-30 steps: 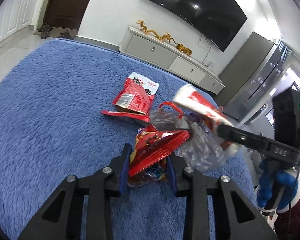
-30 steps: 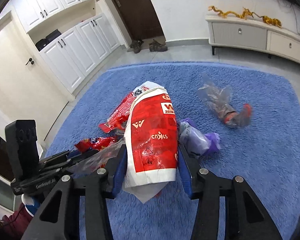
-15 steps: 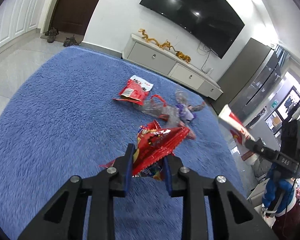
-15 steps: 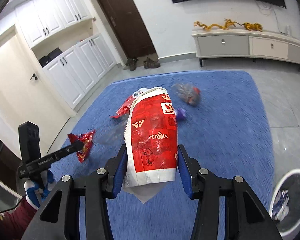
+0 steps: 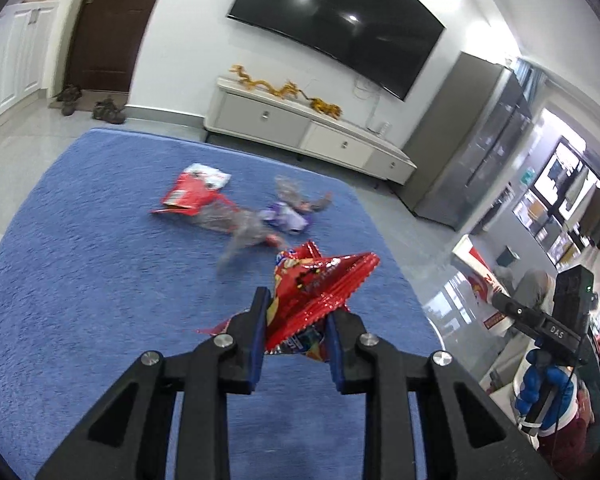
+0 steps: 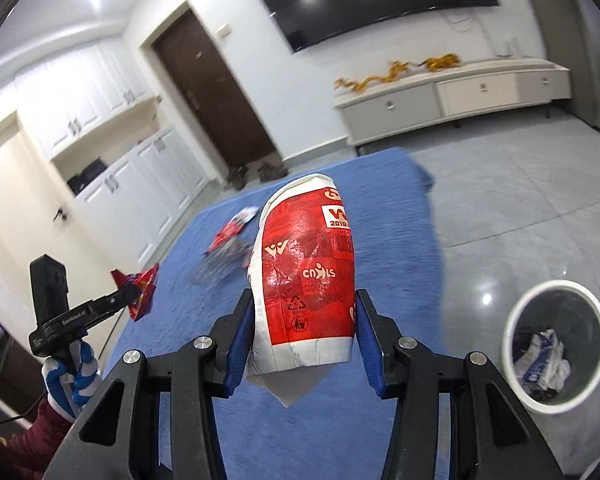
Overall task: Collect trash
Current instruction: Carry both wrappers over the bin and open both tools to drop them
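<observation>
My left gripper (image 5: 298, 320) is shut on a crumpled red snack wrapper (image 5: 316, 284), held above the blue rug (image 5: 80, 280). My right gripper (image 6: 304, 320) is shut on a red and white paper cup (image 6: 306, 280), held above the rug's edge. A white trash bin (image 6: 556, 344) with some trash inside stands on the grey floor at the lower right of the right wrist view. On the rug lie a red and white snack bag (image 5: 192, 194), a clear plastic bag (image 5: 236, 226) and a purple wrapper (image 5: 288, 218). The left gripper with its wrapper (image 6: 138, 286) shows in the right wrist view.
A white TV cabinet (image 5: 300, 132) stands against the far wall under a black TV (image 5: 336, 24). Shoes (image 5: 108, 110) lie by a dark door. White cupboards (image 6: 120, 160) line the left side. A grey fridge (image 5: 476, 140) stands at the right.
Both grippers have lifted away from the trash pile with their loads. The right gripper has swung right, bringing the trash bin closer into view.
</observation>
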`<state>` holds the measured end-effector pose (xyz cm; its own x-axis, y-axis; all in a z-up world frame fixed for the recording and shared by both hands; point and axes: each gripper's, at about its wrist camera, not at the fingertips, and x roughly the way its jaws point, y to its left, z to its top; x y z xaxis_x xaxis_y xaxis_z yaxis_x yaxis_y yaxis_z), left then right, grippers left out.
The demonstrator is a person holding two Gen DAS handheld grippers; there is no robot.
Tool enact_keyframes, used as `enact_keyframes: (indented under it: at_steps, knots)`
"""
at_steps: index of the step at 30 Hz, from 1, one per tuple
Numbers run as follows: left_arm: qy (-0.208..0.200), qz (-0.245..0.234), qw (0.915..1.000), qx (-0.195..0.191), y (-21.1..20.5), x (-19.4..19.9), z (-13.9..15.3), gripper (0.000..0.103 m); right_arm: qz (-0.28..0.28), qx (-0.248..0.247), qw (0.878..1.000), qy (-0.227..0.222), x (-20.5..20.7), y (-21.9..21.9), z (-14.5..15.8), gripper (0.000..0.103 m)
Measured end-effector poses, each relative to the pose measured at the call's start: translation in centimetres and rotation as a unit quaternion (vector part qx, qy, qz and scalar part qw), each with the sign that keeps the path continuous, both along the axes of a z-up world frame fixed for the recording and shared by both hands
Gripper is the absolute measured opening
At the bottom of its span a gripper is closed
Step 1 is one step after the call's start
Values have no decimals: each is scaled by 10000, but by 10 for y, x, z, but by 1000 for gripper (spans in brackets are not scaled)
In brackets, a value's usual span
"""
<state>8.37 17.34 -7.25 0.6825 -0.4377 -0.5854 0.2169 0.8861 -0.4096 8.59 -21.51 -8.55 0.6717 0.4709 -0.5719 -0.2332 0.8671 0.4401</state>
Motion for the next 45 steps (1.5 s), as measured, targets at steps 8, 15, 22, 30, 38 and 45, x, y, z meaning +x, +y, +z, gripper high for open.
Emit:
enact_keyframes:
  at_steps: [8,15,22,30,38,45]
  knots:
    - [170,-1047,9929,529,-119,31,8,24,-1032,306,9941,118,-28,-99,-31,47]
    - [429,-2008,9728,1072,-268,62,-8,24,-1844,272,9816,425,-30,-177,-76,48]
    - [740,-2564,9532,1420,-388,90,-44,25,-2290,328,9689,874,-11,-230,-124,48]
    - [1000,-2694,9470,1436,-467,125,-81,30,-2528,273,9609,1099,11,-265,-152,49]
    - [1210,-2778,9444,1274,-500,146,-95,54,-2610,-85,9534,1513,38,-281,-181,59]
    - [1116,-2905,9417,1276,-490,136,-85,55,-2764,44,9486,1537,28,-287,-185,62]
